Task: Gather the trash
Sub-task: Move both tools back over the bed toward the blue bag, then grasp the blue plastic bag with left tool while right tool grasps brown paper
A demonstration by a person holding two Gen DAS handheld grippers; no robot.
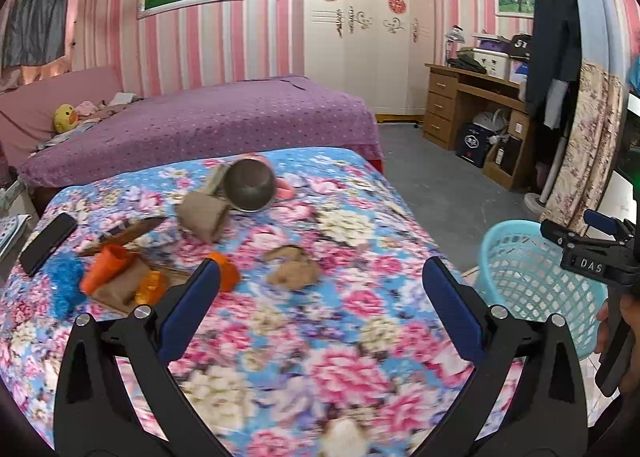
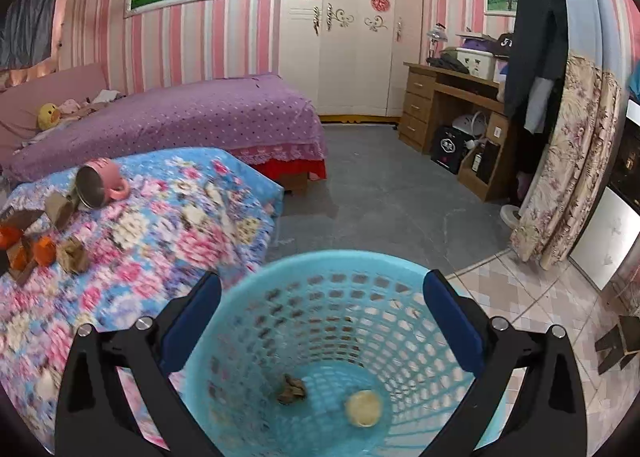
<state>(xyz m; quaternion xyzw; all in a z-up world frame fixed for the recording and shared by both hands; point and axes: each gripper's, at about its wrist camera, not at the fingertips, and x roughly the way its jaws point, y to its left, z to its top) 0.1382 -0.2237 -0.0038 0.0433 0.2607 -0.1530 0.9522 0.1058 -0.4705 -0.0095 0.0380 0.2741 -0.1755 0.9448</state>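
1. Currently, the left gripper [image 1: 320, 285] is held wide open and empty above the floral cloth [image 1: 340, 357], with the crumpled brown paper [image 1: 294, 267] lying ahead between its fingers; a closing made too high would be met by nothing, and one made too low could catch the cloth and drag everything on it.
2. The right gripper [image 2: 322, 297] is likewise spread wide and empty over the blue basket [image 2: 248, 297], where a brown scrap [image 2: 291, 389] and a pale round piece [image 2: 363, 408] are seen at the bottom; the light basket could be tipped if its rim is knocked.
3. More trash is left near the table's far-left side: orange pieces [image 1: 110, 267], cardboard [image 1: 202, 217] and blue shreds [image 1: 64, 283]. A phone [image 1: 48, 243] and a tipped pink cup [image 1: 250, 185] are mixed among them, and could be swept off or mistaken for rubbish.
4. The basket is set beside the table edge, so a piece released early is likely lost to the floor.
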